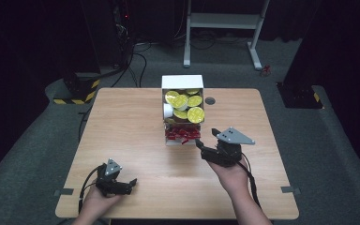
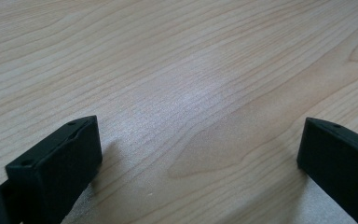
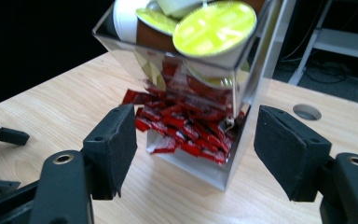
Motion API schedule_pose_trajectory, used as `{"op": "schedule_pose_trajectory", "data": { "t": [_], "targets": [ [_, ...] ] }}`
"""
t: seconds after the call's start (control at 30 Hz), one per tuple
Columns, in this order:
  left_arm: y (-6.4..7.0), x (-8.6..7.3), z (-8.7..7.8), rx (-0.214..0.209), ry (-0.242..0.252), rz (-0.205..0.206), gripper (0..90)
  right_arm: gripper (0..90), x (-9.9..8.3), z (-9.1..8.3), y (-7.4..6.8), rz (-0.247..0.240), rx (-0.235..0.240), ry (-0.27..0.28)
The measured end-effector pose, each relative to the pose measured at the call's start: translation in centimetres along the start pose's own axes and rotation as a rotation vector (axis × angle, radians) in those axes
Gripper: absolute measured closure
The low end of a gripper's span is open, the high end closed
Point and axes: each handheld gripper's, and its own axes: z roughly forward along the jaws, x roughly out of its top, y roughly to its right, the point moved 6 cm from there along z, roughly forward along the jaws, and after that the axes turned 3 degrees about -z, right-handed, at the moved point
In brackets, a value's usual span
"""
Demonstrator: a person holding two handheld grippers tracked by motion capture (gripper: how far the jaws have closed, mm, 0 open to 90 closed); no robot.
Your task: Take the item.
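Approaching red packets [image 3: 186, 133] in dispenser [image 3: 242, 100] tray at table centre; my right gripper [image 3: 196, 149] jaws wide, empty. Left gripper [image 1: 122, 185] parked, spread. Next: advance, pinch one packet.

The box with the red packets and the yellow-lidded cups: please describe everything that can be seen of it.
The box is a tall white and clear-walled dispenser standing upright on the wooden table, towards its far middle. Its upper bin holds round cups with yellow-green foil lids; its open lower tray holds a heap of small red packets. The right gripper, jaws open, points at the tray without touching it.
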Motion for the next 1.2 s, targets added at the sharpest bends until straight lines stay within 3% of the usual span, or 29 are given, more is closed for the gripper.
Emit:
{"op": "schedule_pose_trajectory", "data": {
  "t": [0.53, 1.2],
  "targets": [
    [0.0, 0.0, 0.0, 0.008, 0.000, -0.020, 0.1, 30.4, 5.0, 1.8, -0.5, -0.028, -0.002, 0.041],
    [0.0, 0.0, 0.0, 0.009, 0.000, -0.022, 0.1, 27.7, 8.0, 3.7, 0.1, -0.054, -0.027, 0.032]
  ]
}}
